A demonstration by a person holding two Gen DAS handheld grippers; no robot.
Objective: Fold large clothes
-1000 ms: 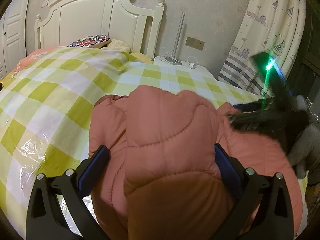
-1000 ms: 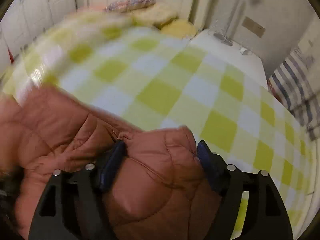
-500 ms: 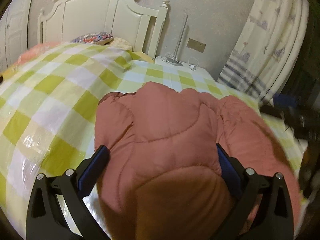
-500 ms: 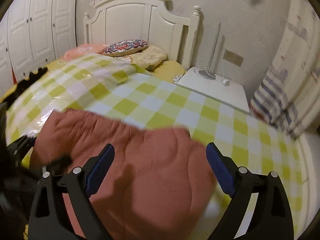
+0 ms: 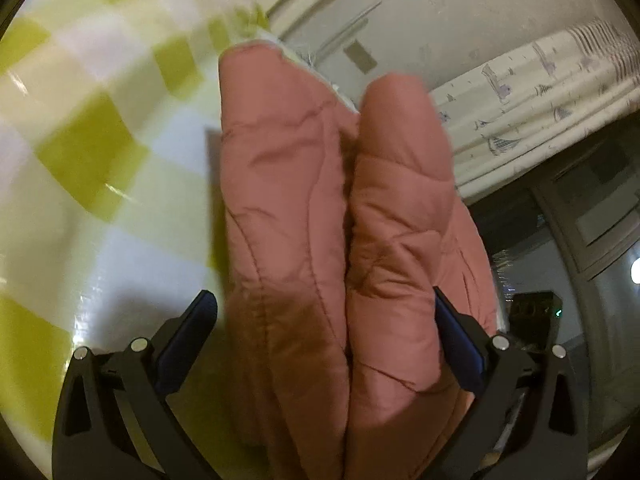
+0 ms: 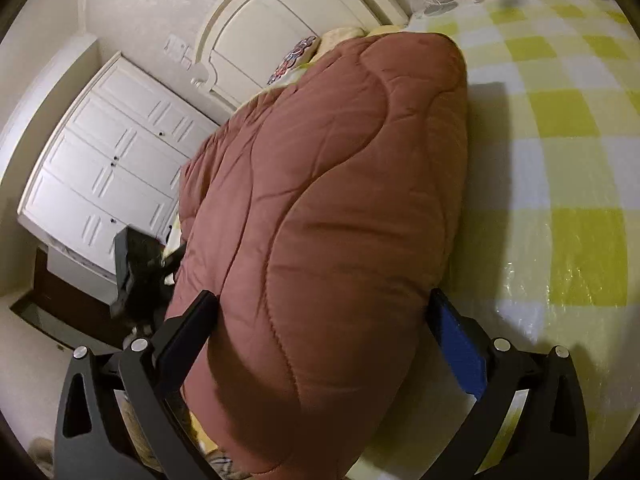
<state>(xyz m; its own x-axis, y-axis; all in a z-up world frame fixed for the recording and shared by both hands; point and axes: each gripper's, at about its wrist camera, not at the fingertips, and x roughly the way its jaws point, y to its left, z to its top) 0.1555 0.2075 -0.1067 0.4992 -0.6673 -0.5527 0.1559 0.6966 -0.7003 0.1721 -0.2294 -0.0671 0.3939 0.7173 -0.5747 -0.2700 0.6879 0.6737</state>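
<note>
Across the bed's green-and-white checked cover point(image 6: 560, 128) lay the pink quilted jacket point(image 6: 332, 208), folded into a thick puffy bundle with its stitched seams running lengthwise. Seen from the left side, the jacket point(image 5: 320, 208) showed as two padded rolls pressed side by side, reaching away toward the curtain point(image 5: 532, 112) and the wall. The left claw point(image 5: 320, 344) stood wide apart around the near end of those rolls; its right blue pad sat against the fabric, while the left pad kept clear of it, so nothing was pinched. The right claw point(image 6: 320, 340) had just been spreading and stood at its widest, the bundle bulging up between its fingers point(image 6: 460, 352) without being squeezed. Behind the jacket stood the white headboard point(image 6: 272, 20) with a patterned pillow point(image 6: 292, 60) at its foot, and farther left a white wardrobe point(image 6: 108, 168).
</note>
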